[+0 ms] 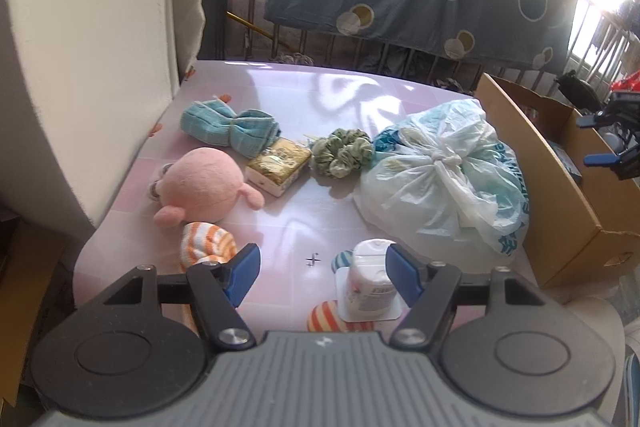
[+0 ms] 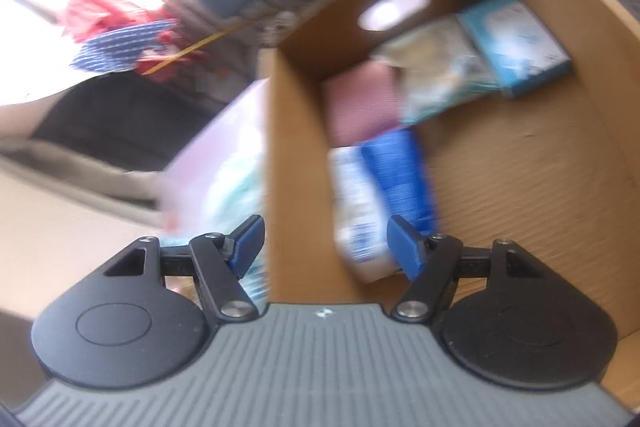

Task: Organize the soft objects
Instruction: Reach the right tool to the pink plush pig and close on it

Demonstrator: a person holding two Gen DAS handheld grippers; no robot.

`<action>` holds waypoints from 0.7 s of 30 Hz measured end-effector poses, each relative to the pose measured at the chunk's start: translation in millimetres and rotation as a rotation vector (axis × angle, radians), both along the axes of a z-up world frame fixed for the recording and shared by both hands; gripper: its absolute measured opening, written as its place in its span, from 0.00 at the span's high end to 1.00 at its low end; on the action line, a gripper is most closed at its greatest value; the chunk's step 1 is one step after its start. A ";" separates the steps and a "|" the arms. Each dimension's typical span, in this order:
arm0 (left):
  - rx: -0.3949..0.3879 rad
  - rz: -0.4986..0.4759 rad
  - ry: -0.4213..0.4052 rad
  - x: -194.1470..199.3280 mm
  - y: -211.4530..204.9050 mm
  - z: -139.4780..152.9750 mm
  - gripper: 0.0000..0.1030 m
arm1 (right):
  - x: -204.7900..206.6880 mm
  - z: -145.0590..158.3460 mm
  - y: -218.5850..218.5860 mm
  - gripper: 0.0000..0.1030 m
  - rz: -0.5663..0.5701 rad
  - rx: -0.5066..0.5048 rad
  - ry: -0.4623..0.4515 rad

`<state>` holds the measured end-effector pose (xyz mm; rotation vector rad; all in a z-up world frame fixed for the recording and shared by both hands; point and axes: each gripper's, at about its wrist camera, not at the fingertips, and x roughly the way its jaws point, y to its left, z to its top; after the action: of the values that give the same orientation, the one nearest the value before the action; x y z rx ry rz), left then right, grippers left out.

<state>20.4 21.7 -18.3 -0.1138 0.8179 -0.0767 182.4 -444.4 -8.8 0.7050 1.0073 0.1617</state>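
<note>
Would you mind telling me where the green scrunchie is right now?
In the left wrist view, the green scrunchie lies mid-table, between the gold-patterned box on its left and the tied plastic bag on its right.

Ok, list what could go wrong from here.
1. The left gripper hangs open beside the white bottle; a careless sweep toward the socks could knock it over.
2. The right wrist view is blurred over the cardboard box, so a drop there might be misjudged.
</note>
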 end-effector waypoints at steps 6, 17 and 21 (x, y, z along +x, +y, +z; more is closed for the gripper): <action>0.058 0.046 -0.041 -8.9 15.4 1.4 0.32 | -7.1 16.9 74.3 0.33 0.190 0.106 -0.054; 0.210 0.014 -0.046 41.6 54.1 -14.1 0.25 | 29.5 -49.9 274.0 0.31 0.449 0.384 0.125; 0.223 -0.038 -0.029 67.3 65.9 -25.3 0.20 | 45.8 -88.4 326.8 0.29 0.419 0.418 0.224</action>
<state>87.8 87.5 -43.6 0.1134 0.7950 -0.0222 228.2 -117.6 -97.3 0.8954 1.3487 0.6854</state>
